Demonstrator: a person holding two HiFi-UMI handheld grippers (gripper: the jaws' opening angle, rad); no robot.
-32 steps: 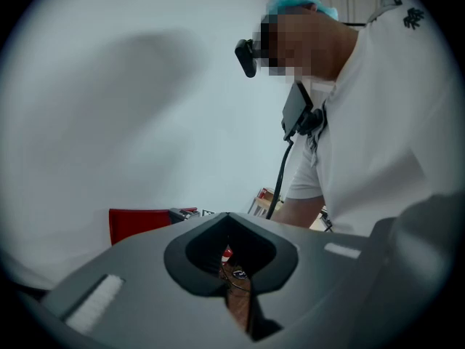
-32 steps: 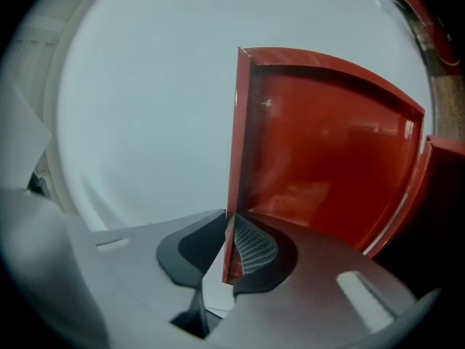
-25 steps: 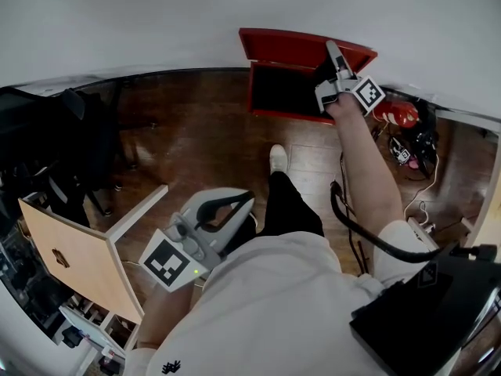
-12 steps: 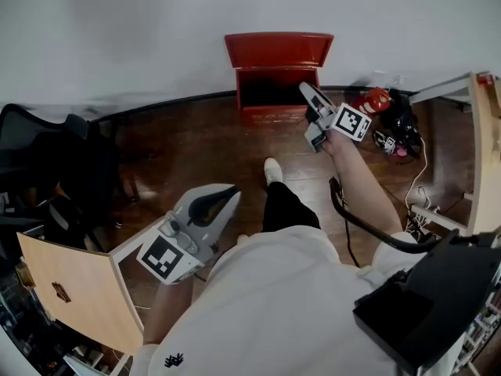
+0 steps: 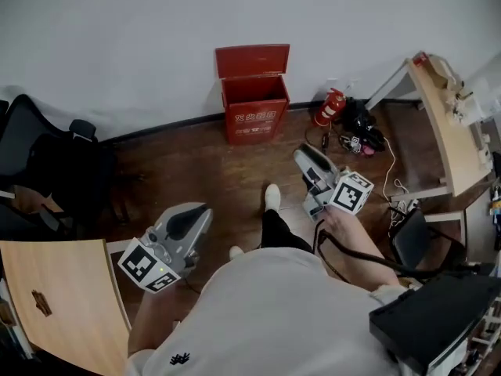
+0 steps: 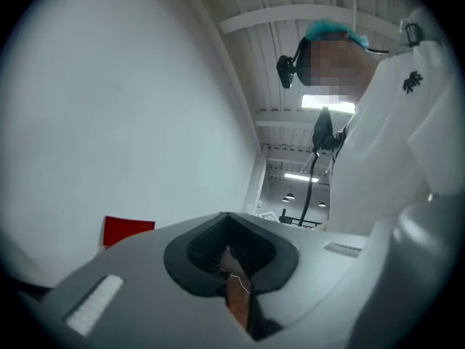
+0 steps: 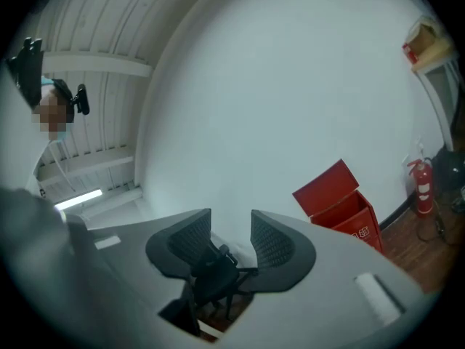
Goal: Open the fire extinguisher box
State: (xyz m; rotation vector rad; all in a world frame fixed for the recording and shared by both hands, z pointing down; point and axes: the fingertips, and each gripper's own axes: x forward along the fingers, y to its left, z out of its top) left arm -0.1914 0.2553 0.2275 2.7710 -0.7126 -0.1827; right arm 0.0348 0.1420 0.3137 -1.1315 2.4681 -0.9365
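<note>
White wall [image 5: 117, 37], dark wood floor [image 5: 196, 171]. Red fire extinguisher box [image 5: 255, 104] stands at wall, lid [image 5: 252, 59] up, far beyond every fingertip. Prob. stiff sheet metal w/ light hinged lid: hold lid's front edge. Both empty: right gripper [image 5: 305, 159] fingers apart, left gripper [image 5: 196, 214] fingers closed.

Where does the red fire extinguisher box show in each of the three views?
Head view: red box top centre, lid up against the white wall.
Left gripper view: only a red patch of it, lower left.
Right gripper view: right of centre, lid up.
Shared landmark: the white wall behind it.
</note>
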